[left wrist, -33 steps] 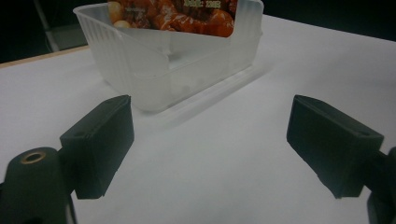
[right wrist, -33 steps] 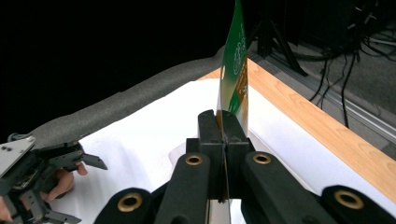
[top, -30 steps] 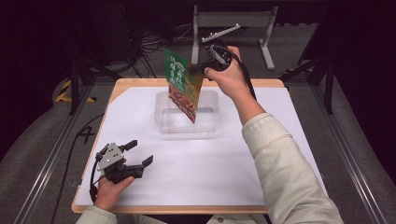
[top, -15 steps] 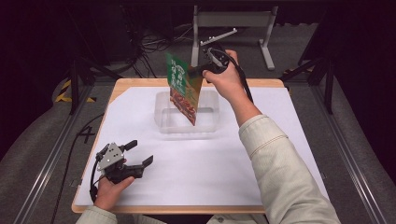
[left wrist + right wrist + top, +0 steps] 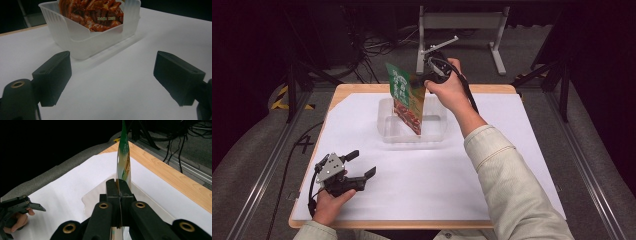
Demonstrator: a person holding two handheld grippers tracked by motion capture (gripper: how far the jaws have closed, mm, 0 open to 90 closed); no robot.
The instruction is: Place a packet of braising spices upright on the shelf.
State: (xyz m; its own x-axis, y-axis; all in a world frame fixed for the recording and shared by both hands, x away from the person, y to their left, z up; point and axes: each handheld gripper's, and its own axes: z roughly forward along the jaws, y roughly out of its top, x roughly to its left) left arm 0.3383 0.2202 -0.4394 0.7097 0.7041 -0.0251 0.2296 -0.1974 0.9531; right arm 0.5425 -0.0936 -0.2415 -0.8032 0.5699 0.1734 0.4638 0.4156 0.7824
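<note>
A green and red snack packet (image 5: 404,97) hangs tilted above a clear plastic tub (image 5: 387,131) at the far middle of the white sheet. My right gripper (image 5: 422,80) is shut on the packet's upper right edge. In the right gripper view the jaws are pressed together on the thin packet (image 5: 123,162), seen edge-on, at the right gripper (image 5: 120,188). The packet's red lower corner (image 5: 92,12) dips inside the tub (image 5: 75,40) in the left gripper view. My left gripper (image 5: 359,165) rests open near the front left corner, nothing between its jaws, and in its own view the left gripper (image 5: 112,72) faces the tub.
The wooden table (image 5: 362,89) is covered by a white sheet (image 5: 432,175). Beyond its far edge stand a metal frame (image 5: 462,22) and loose cables (image 5: 377,45) on the floor. The person's right sleeve (image 5: 507,185) crosses the right half of the sheet.
The right hand and the packet have shifted a little, with the packet's lower corner staying over the tub. The left gripper has kept still.
</note>
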